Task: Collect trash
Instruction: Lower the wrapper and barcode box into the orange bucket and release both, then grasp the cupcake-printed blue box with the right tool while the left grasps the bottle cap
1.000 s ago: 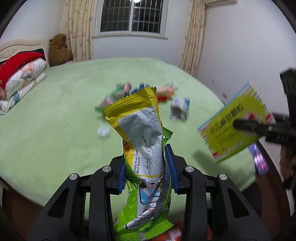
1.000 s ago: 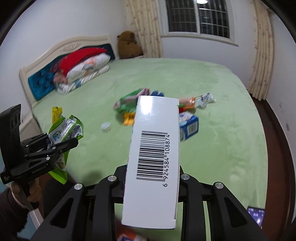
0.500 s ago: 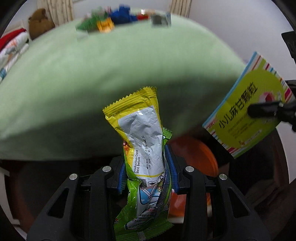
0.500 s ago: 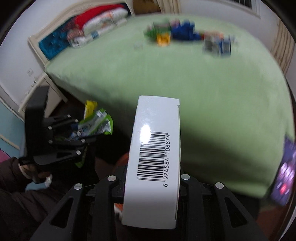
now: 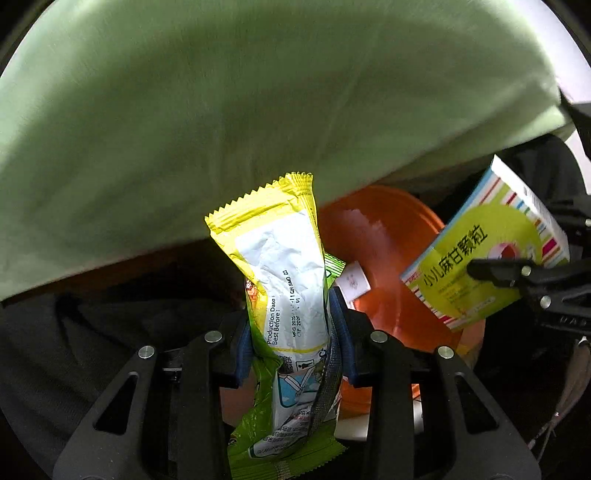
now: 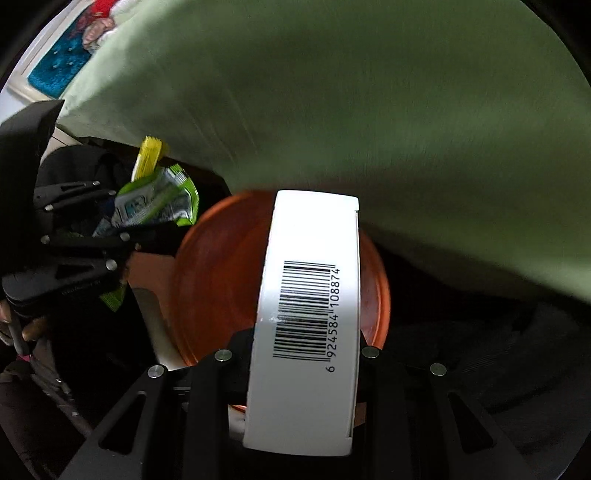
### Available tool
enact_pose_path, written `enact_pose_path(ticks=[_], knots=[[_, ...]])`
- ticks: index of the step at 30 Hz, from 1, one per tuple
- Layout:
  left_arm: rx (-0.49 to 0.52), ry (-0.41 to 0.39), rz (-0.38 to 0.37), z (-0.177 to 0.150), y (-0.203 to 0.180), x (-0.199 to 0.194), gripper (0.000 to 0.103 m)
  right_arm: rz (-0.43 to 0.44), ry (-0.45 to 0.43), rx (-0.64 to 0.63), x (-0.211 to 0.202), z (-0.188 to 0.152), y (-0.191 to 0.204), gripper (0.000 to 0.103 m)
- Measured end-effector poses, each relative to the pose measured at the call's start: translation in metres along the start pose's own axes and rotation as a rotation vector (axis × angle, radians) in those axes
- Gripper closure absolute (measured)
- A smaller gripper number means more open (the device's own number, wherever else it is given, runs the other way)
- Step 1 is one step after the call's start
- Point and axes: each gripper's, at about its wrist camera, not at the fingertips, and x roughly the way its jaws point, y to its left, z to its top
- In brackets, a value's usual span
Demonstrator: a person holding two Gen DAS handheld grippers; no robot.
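I see the bed (image 5: 258, 92) under a plain green cover (image 6: 369, 92) filling the far part of both views, its edge hanging over dark floor (image 6: 480, 350). On the floor, near the bed's edge, stands an orange bin (image 5: 388, 229). At far left, pillows (image 6: 99, 22) lie by a blue headboard (image 6: 55, 70).
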Motion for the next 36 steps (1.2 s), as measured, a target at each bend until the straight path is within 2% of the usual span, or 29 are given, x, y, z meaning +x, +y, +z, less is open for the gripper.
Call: enact_pose_path(ticks=[7, 8, 10, 11, 12, 13, 18, 25, 28, 31, 36], knots=[[0.018, 0.07, -0.011, 0.014, 0.003, 0.018, 0.066, 0.017, 0.043, 0.02, 0.013, 0.011, -0.009, 0.072], [0.021, 0.077, -0.016, 0.015, 0.003, 0.019, 0.063, 0.017, 0.047, 0.022, 0.014, 0.011, -0.009, 0.072], [0.02, 0.094, -0.009, 0.02, 0.002, 0.022, 0.044, 0.026, 0.061, 0.029, 0.018, 0.012, -0.012, 0.069], [0.016, 0.11, -0.008, 0.021, 0.002, 0.025, 0.028, 0.03, 0.067, 0.034, 0.02, 0.012, -0.014, 0.063], [0.007, 0.118, -0.009, 0.021, 0.003, 0.026, 0.023, 0.038, 0.07, 0.04, 0.02, 0.013, -0.015, 0.054], [0.001, 0.123, -0.012, 0.022, 0.005, 0.027, 0.023, 0.041, 0.064, 0.045, 0.023, 0.019, -0.013, 0.041], [-0.033, 0.155, -0.039, 0.028, 0.014, 0.031, 0.023, 0.051, 0.04, 0.07, 0.015, 0.02, -0.019, 0.04], [-0.047, 0.083, -0.083, 0.037, 0.022, 0.007, 0.023, 0.056, -0.001, 0.055, -0.014, 0.019, -0.022, 0.04], [-0.06, 0.05, -0.11, 0.031, 0.021, -0.018, 0.023, 0.045, -0.035, 0.024, -0.036, 0.023, -0.02, 0.04], [-0.046, -0.024, -0.113, 0.03, 0.021, -0.044, 0.023, 0.056, -0.091, -0.003, -0.062, 0.029, -0.018, 0.04], [-0.011, -0.234, -0.064, 0.05, 0.028, -0.109, 0.023, 0.098, -0.237, -0.029, -0.123, 0.069, -0.019, 0.04]])
